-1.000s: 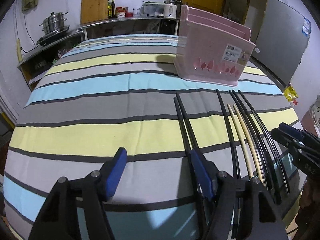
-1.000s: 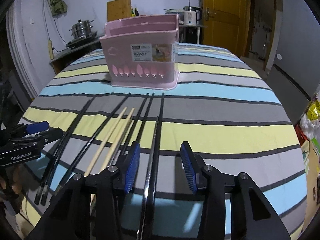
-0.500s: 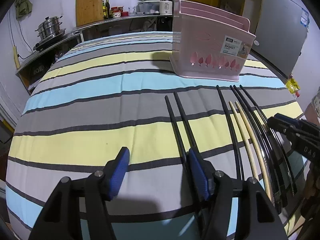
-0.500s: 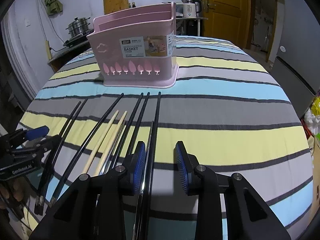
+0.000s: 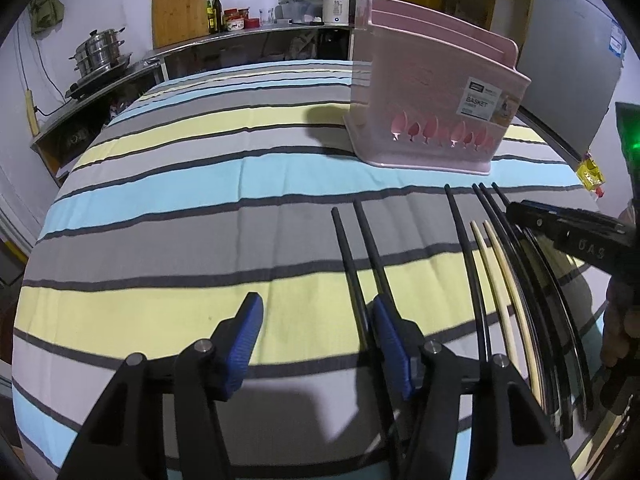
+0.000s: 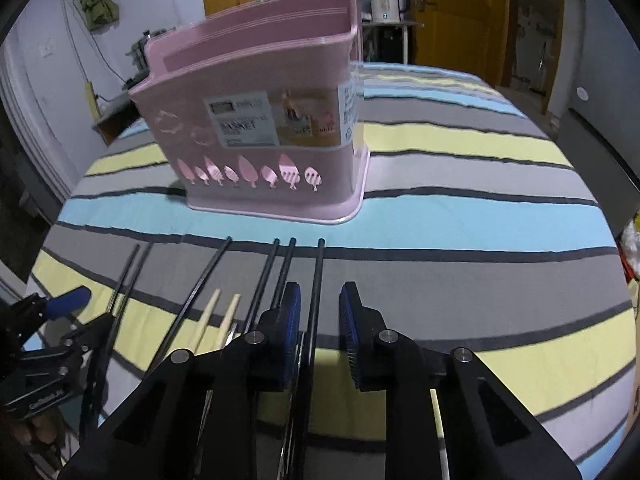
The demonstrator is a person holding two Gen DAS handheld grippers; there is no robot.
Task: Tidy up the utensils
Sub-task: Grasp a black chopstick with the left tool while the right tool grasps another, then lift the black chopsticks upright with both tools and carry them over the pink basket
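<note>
Closer now to the pink basket (image 6: 260,128), the right tongs (image 6: 320,312), narrowing but unpinched, straddle a slim black chopstick (image 6: 318,276) pointing far; left tongs (image 5: 316,320) spread.

Right gripper (image 6: 320,312) fingers closing, left gripper (image 5: 316,320) parted.

A pink plastic basket (image 6: 264,128) with leaf-shaped cutouts and a paper label stands upright on the striped cloth. In front of it the chopsticks lie flat in a row, nearly parallel, tips toward the basket: several black chopsticks (image 5: 466,248) and one pale wooden pair (image 5: 494,256) among them.
</note>
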